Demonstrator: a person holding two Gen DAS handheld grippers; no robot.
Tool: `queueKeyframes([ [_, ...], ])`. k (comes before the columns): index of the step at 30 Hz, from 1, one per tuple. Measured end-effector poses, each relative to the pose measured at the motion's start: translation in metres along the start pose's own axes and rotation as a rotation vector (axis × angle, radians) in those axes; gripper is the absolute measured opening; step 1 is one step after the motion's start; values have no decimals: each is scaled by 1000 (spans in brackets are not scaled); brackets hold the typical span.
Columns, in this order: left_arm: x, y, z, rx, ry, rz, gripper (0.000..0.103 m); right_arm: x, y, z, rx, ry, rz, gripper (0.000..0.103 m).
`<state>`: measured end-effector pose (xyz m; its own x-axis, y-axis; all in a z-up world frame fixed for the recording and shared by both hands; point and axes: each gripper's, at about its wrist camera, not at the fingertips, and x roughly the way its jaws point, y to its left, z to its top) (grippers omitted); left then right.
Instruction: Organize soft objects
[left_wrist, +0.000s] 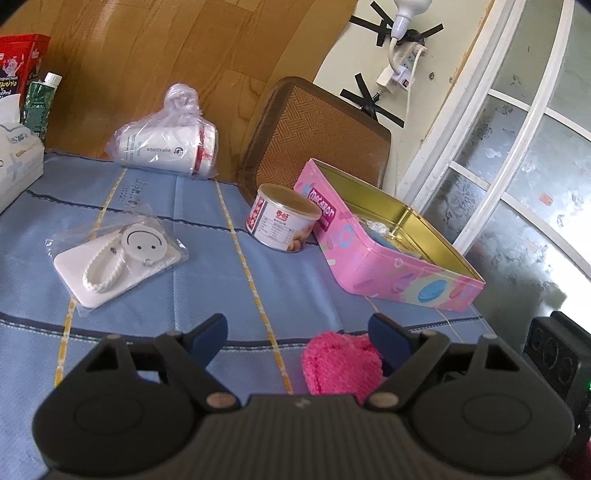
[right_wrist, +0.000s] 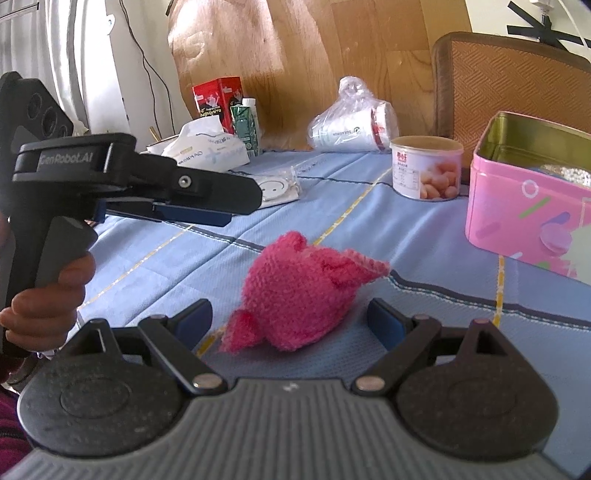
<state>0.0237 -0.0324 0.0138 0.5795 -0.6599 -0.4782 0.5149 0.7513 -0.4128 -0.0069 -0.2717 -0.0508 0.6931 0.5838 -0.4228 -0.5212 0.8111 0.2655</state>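
Observation:
A fuzzy pink knitted piece (right_wrist: 295, 291) lies on the blue tablecloth (right_wrist: 369, 229). In the right wrist view it sits just ahead of my right gripper (right_wrist: 290, 319), whose jaws are open and spread wide on either side of it. In the left wrist view the same pink piece (left_wrist: 341, 363) lies low between the fingers of my left gripper (left_wrist: 297, 332), close to the right fingertip (left_wrist: 384, 332); this gripper is open. An open pink tin (left_wrist: 388, 258) stands to the right, and some small items lie inside it.
A hand holds the left gripper (right_wrist: 225, 218) at the left of the right wrist view. On the cloth are a round can (left_wrist: 284, 221), bagged paper cups (left_wrist: 166, 147), a bagged white smiley item (left_wrist: 118, 254) and a tissue pack (left_wrist: 14, 155). A woven chair back (left_wrist: 314, 136) stands behind.

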Motion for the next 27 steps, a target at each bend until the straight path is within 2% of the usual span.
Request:
queueKeyframes([
  [27,3,-1,1,6,10,-21,86,2,3,1,-4,6,-8,93],
])
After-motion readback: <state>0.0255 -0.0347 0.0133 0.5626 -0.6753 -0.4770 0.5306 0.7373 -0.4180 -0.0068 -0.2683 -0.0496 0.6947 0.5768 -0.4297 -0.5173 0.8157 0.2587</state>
